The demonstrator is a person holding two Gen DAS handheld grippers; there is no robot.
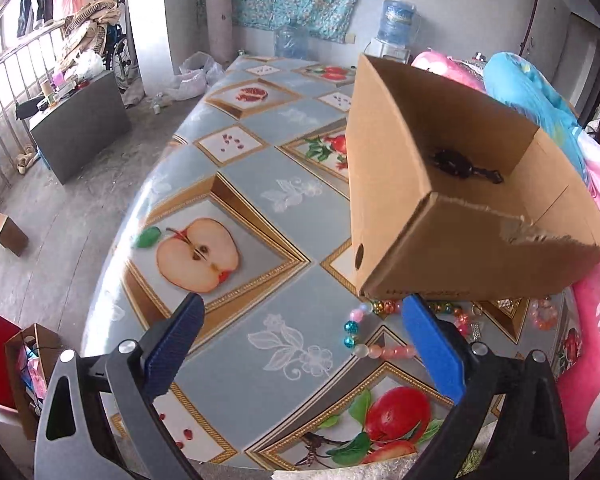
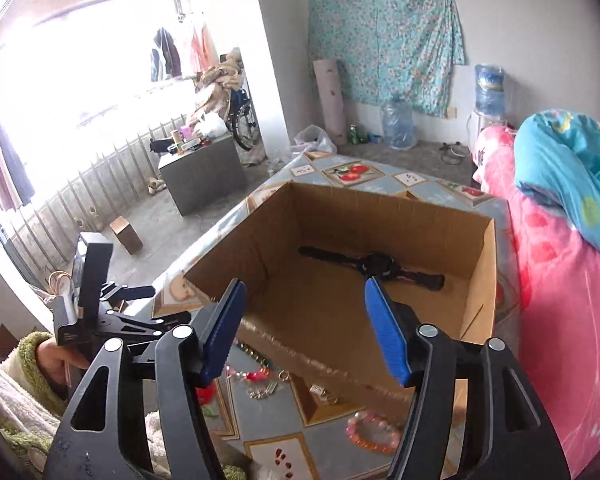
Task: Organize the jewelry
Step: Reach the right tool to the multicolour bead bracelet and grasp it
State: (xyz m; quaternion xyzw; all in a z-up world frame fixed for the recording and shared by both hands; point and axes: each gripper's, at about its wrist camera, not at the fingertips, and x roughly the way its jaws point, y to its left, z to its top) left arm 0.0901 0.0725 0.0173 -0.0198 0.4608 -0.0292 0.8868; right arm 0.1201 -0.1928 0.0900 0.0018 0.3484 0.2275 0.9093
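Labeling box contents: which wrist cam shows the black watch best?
Right wrist: the black watch lies flat in the cardboard box, both straps visible. Left wrist shows the watch smaller, blurred, one strap hidden.

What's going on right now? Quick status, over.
Left gripper open, empty. Right gripper open, empty. Black watch lies in cardboard box; bead bracelets loose on table. Nothing blocking.

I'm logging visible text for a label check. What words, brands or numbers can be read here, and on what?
None can be read.
Cardboard box: dark print low on its front wall, too blurred.
Water bottle: blue label, too small.
Left gripper: small white mark on its body, too small.
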